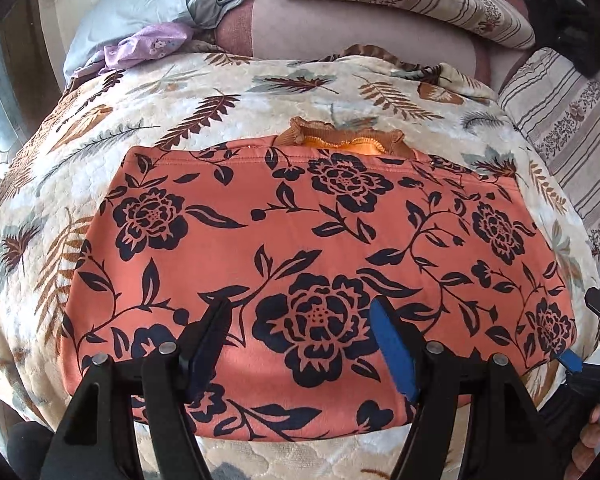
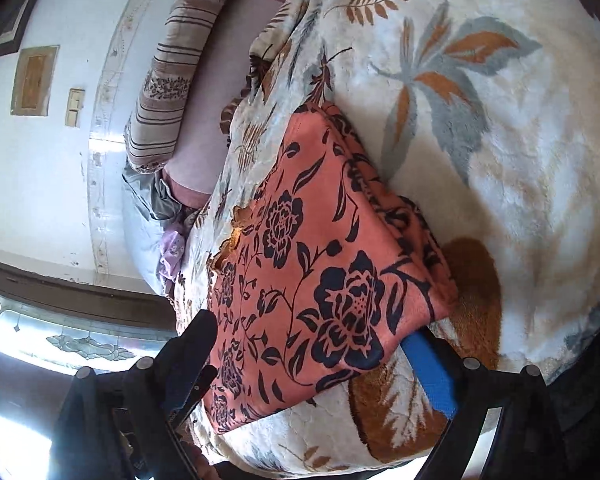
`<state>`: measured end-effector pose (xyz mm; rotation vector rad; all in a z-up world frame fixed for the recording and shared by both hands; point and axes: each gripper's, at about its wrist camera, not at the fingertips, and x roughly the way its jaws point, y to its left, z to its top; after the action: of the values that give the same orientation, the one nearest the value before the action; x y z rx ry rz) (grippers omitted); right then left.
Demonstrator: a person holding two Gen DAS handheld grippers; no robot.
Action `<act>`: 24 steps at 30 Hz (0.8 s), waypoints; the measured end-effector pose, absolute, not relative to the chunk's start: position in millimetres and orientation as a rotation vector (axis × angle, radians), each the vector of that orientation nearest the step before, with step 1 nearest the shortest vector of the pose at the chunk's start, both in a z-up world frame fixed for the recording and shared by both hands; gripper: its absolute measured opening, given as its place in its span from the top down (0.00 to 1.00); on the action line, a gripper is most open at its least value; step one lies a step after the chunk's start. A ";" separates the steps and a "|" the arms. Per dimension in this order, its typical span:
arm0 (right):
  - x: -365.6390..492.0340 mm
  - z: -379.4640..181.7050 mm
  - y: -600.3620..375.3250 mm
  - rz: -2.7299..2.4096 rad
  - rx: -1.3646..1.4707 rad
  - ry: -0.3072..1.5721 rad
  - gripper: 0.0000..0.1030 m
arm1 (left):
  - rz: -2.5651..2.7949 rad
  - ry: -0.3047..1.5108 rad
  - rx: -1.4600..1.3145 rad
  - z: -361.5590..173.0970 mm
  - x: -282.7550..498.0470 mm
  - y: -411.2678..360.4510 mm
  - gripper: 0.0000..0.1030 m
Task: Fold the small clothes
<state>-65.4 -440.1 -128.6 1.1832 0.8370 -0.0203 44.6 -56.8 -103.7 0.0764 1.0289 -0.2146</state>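
— How wide were your fingers?
— Your left gripper (image 1: 304,340) gaped wide over the soft coral floral garment (image 1: 312,264), holding nothing. Your right gripper (image 2: 312,364) gaped too, straddling its 6 o'clock corner on the plush leaf-print bed (image 2: 500,140).

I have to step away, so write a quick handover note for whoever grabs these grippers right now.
Left gripper: open, empty, above the garment's near half.
Right gripper: open, straddling a corner of the garment, not clamped.
The orange floral garment lies folded into a flat rectangle on the leaf-print blanket; its ribbed collar peeks out at the far edge.
Done: sides look folded in.
Left: probably one more fold, then set it aside.
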 end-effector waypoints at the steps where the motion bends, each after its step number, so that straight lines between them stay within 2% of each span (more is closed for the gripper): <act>1: -63.2 -135.0 -440.1 -0.038 1.199 0.854 0.10 | -0.206 1.053 0.078 -110.6 48.5 -56.8 0.30; 16: -62.3 -135.6 -445.7 -0.092 1.195 0.831 0.13 | -0.220 1.073 0.062 -120.6 59.1 -55.4 0.30; 17: -62.9 -134.6 -445.6 -0.097 1.189 0.831 0.20 | -0.221 1.075 0.060 -119.2 59.4 -55.4 0.30; 18: -63.3 -134.5 -446.1 -0.098 1.182 0.835 0.32 | -0.221 1.071 0.052 -117.0 59.6 -54.7 0.30; 20: -64.1 -136.6 -447.2 -0.108 1.182 0.850 0.43 | -0.217 1.050 0.037 -111.2 59.4 -52.1 0.30; 24: -64.9 -141.0 -448.6 -0.115 1.203 0.847 0.41 | -0.206 1.025 0.043 -112.4 63.2 -52.7 0.30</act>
<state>-64.9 -448.6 -141.0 1.2033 0.8475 -0.1151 63.2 -52.7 -112.4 0.0425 1.0248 -0.2060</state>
